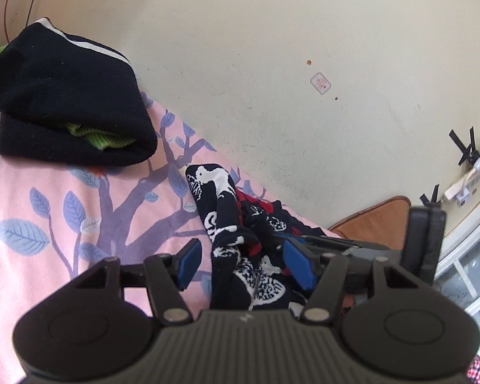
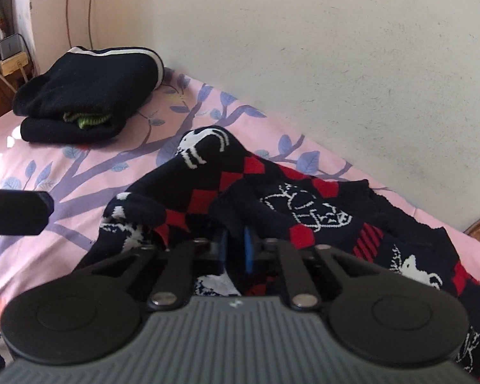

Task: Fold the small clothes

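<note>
The right gripper (image 2: 236, 249) is clamped tight on a fold of the dark patterned garment (image 2: 272, 204), which lies crumpled on the pink leaf-print bed sheet (image 2: 80, 166) close to the cream wall (image 2: 304, 64). The left gripper (image 1: 243, 262) stands partly open, its blue pads (image 1: 188, 262) either side of the same cloth without pressing it. A folded black garment (image 2: 89, 96) rests further away to the left.
</note>
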The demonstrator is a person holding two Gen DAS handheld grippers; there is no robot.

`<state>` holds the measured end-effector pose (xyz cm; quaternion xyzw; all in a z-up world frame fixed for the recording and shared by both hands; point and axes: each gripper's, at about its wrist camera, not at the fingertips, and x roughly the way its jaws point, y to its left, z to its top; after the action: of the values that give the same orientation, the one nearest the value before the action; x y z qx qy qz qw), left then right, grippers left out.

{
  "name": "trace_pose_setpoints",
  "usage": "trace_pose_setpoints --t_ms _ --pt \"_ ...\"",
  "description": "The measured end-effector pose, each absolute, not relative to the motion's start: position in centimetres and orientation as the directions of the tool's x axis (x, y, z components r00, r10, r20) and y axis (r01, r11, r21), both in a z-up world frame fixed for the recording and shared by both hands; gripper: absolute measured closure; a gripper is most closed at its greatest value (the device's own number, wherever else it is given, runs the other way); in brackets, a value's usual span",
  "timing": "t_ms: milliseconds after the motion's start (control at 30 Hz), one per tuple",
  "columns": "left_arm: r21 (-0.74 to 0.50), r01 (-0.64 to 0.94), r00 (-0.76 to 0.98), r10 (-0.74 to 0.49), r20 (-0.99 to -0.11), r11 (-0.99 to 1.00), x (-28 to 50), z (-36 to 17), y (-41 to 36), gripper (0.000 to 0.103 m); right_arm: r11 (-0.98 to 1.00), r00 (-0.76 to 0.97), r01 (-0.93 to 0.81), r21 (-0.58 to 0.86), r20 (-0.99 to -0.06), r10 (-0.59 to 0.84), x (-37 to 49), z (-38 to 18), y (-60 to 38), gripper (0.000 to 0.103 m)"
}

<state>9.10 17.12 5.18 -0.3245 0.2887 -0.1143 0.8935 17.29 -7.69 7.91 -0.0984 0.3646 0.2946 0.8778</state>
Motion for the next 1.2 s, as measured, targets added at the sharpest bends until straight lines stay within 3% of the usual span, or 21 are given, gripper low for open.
trace_pose_setpoints --t_ms 200,333,467,633,833,933,1000,1033,1100,1200 --pt "-0.67 0.016 0.818 -0.395 -0.418 0.742 8.6 5.7 17.3 0.045 0.855 0.595 -0.429 0.293 -0.62 0.511 19.2 12.2 -11.7 0.091" --pt "-0.627 0.019 0.829 -0.363 -0.426 0.779 8.4 6.1 16.8 0.043 0.791 0.581 -0.442 0.422 -0.537 0.611 19.5 16.0 -9.9 0.092" --pt "-0.633 0.0 0.829 -0.354 -0.433 0.774 8.5 5.9 17.3 0.043 0.764 0.577 -0.51 0.396 -0.501 0.645 18.3 17.3 -5.5 0.092" --pt "-0.648 -0.019 0.825 -0.355 -0.441 0.761 8.7 5.6 17.7 0.043 0.792 0.627 -0.477 0.382 -0.483 0.611 17.3 15.3 -5.2 0.091" --pt "-0.638 -0.003 0.818 -0.365 -0.444 0.77 8.7 5.7 17.1 0.043 0.832 0.729 -0.334 0.443 -0.438 0.526 14.8 13.1 -14.0 0.091" --pt "-0.628 0.014 0.807 -0.38 -0.453 0.778 8.9 5.6 16.4 0.04 0.888 0.777 -0.209 0.41 -0.482 0.406 12.2 11.1 -19.4 0.09" --pt "-0.616 0.038 0.79 -0.402 -0.464 0.787 9.1 5.4 15.5 0.039 0.904 0.74 -0.173 0.391 -0.554 0.381 11.1 9.0 -21.4 0.084" --pt "-0.609 0.053 0.781 -0.413 -0.469 0.791 9.2 5.3 15.0 0.039 0.914 0.701 -0.174 0.366 -0.606 0.376 10.8 7.9 -22.3 0.066" --pt "-0.587 0.087 0.767 -0.43 -0.477 0.805 9.2 5.3 14.0 0.038 0.944 0.715 -0.118 0.307 -0.633 0.295 9.7 6.8 -23.9 0.044" --pt "-0.523 0.127 0.761 -0.421 -0.494 0.843 9.0 5.2 12.1 0.036 0.936 0.784 -0.011 0.353 -0.577 0.227 8.5 7.5 -27.3 0.044"
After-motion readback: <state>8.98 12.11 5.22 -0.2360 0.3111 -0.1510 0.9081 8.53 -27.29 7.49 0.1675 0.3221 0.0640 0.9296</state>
